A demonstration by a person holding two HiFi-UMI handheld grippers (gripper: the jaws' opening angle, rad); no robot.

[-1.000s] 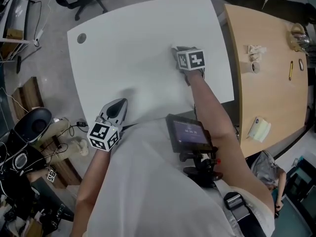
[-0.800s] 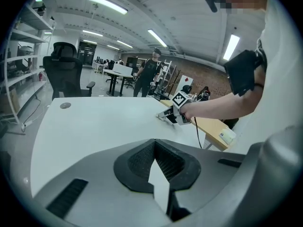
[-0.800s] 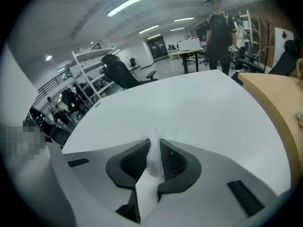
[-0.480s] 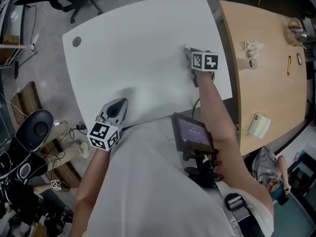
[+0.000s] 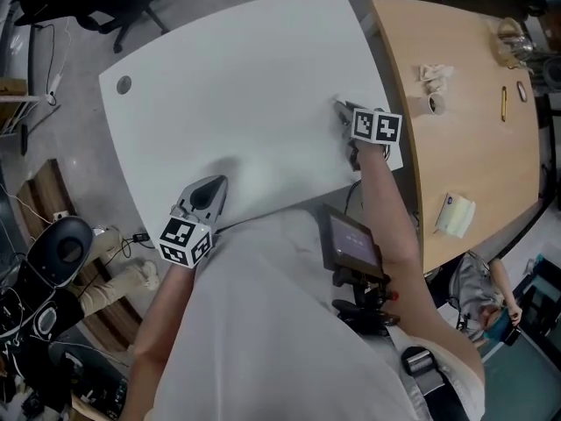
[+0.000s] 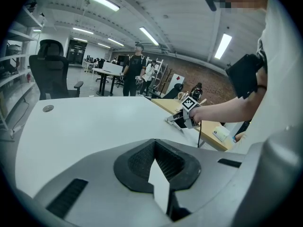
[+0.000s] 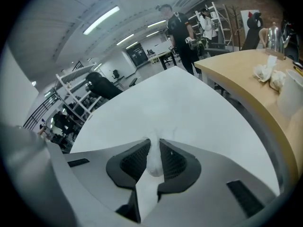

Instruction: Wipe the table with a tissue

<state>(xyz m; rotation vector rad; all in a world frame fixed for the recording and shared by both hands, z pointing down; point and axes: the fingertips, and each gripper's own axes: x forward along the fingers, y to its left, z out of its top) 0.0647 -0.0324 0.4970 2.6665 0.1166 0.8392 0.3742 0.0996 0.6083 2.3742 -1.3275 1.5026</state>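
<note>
We pinch the tissue (image 7: 154, 161) in the right gripper (image 5: 344, 112) to wipe along the table (image 5: 237, 77) by its right edge; the left gripper (image 5: 207, 189), pressed together empty, sits clear at the near edge

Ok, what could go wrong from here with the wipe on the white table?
The right gripper sits close to the right edge of the white table; a stroke that way could run off toward the wooden table. The tissue is only a small wad pinched in its jaws, so the hard jaw tips may scrape the surface, or the wad may slip out.
</note>
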